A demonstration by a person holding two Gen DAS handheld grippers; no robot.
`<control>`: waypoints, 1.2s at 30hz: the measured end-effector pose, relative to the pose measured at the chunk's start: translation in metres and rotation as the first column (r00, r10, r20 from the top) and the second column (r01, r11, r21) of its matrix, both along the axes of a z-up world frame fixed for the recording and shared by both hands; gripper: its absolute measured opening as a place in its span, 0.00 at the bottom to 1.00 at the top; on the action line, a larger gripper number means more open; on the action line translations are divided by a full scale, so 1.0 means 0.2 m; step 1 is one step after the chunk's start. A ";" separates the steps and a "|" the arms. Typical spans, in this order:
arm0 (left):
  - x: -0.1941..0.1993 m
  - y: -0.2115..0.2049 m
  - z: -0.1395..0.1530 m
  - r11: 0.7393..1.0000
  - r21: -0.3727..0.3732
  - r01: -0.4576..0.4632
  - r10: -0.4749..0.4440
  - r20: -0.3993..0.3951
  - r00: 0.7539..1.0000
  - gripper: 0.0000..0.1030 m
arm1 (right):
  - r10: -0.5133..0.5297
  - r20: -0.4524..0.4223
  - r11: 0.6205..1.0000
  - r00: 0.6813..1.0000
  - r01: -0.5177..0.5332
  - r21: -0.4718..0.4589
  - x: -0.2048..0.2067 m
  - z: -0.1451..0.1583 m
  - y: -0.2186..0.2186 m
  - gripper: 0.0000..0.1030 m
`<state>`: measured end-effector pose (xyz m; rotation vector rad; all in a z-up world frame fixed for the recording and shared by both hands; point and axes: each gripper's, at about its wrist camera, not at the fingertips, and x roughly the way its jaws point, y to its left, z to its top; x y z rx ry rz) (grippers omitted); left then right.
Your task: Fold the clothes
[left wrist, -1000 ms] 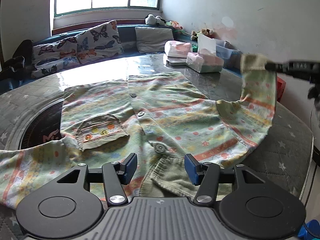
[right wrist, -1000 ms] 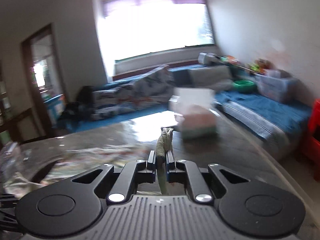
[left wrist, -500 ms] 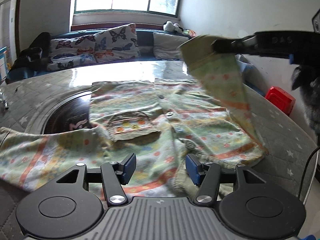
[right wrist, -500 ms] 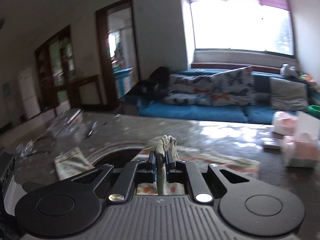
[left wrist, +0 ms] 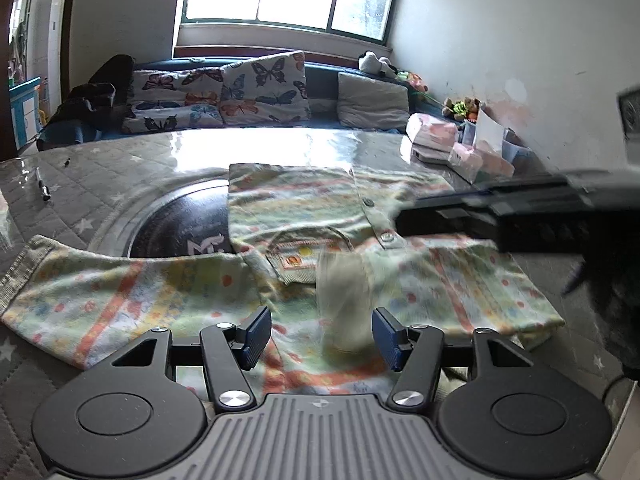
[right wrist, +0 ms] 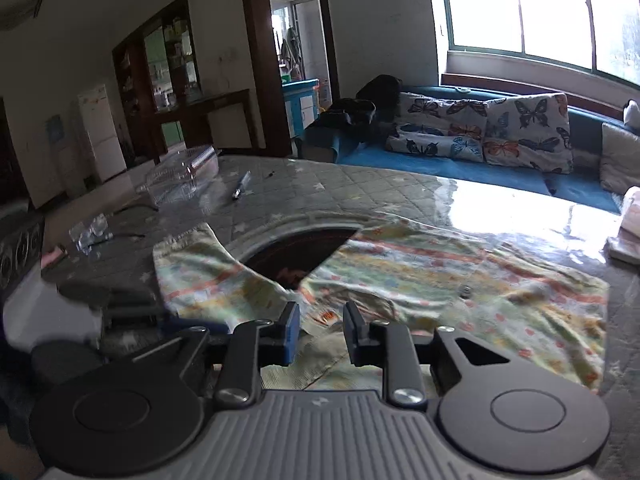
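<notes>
Right gripper (right wrist: 318,330) now parted and empty, having dropped the sleeve cuff (left wrist: 344,304) across the shirt (right wrist: 460,280) just ahead; left gripper (left wrist: 320,334) wide, holding nothing; other sleeve (left wrist: 100,284) next, probably.

The shirt (left wrist: 320,216) lies on the table (left wrist: 120,184), tissue boxes (left wrist: 460,148) at its far right.

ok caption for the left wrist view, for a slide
Open left gripper hovers over a patterned button-up shirt on the quilted table, one sleeve spread left.
</notes>
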<state>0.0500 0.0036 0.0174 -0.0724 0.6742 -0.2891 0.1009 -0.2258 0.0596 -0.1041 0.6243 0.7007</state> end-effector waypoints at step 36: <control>0.32 -0.27 -0.13 0.995 0.016 0.094 -0.092 -0.083 0.992 0.40 | -0.218 -0.062 0.945 0.974 0.195 -0.262 0.18 -0.21 -0.51 0.39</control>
